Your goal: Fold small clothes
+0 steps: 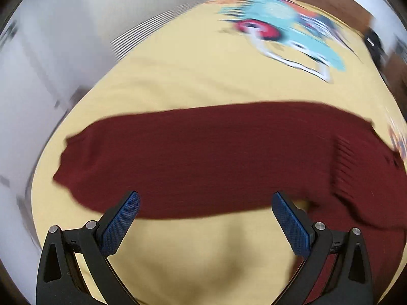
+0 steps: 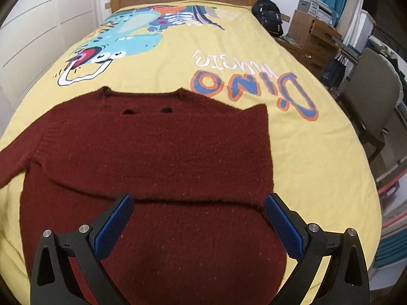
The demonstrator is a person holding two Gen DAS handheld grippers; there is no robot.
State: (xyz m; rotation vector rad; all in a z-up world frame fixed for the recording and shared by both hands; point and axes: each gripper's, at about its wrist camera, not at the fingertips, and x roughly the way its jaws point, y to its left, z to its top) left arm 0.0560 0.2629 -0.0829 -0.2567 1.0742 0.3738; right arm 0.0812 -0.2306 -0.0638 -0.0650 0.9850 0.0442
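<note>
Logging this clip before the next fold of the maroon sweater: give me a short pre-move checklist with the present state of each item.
1. Left claw open and holding nothing: ok.
2. Right claw open and holding nothing: ok.
3. Right sleeve already folded across the sweater body, with its edge crossing in front of the right claw: ok.
4. Left sleeve still stretched out over the yellow bedspread, not folded in: not ok.
5. Left wrist view sharp enough to pick a grasp spot: not ok, it is motion-blurred.
6. Sweater hem lying flat: cannot tell, it is below the claws in both views.
</note>
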